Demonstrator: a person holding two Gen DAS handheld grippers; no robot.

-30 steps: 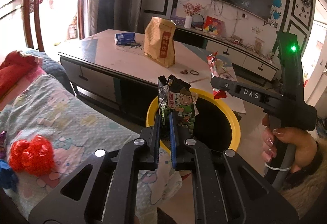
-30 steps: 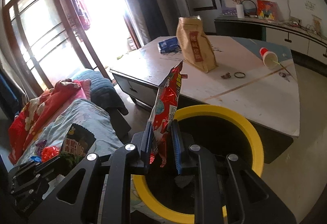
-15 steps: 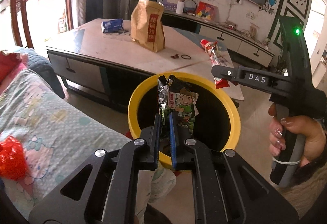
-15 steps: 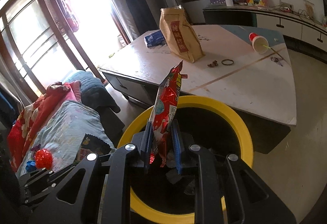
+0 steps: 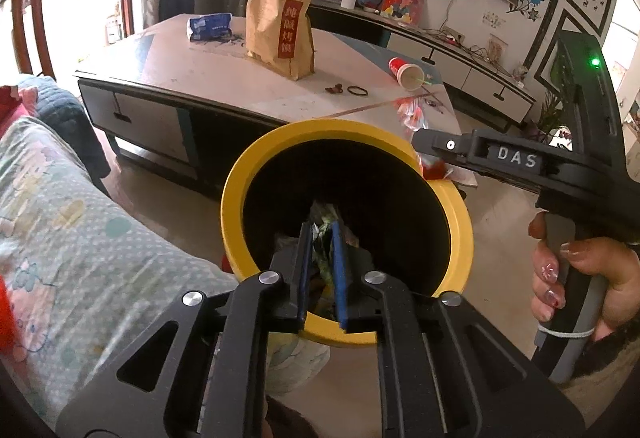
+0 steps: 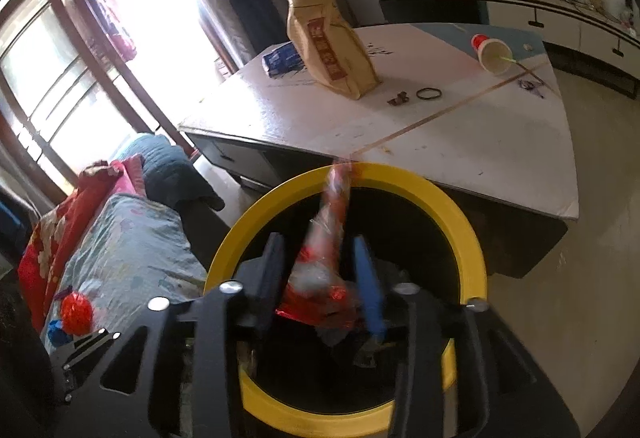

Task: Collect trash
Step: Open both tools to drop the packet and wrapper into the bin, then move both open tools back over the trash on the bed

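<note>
We hold both grippers over the yellow-rimmed trash bin [image 5: 456, 206], which stands on the floor between the bed [image 5: 80, 238] and the low counter [image 5: 224, 78]. Our left gripper [image 5: 320, 238] has its jaws slightly parted, and a green snack wrapper [image 5: 325, 216] shows blurred between them, low inside the bin; we cannot tell whether the jaws touch it. Our right gripper [image 6: 320, 270] has its jaws spread wide, and the red snack wrapper [image 6: 332, 222] sits loose and blurred between them, over the bin's mouth. On the counter stand a brown paper bag [image 5: 282, 26], a blue packet [image 5: 210, 26] and a tipped paper cup [image 5: 406, 72].
</note>
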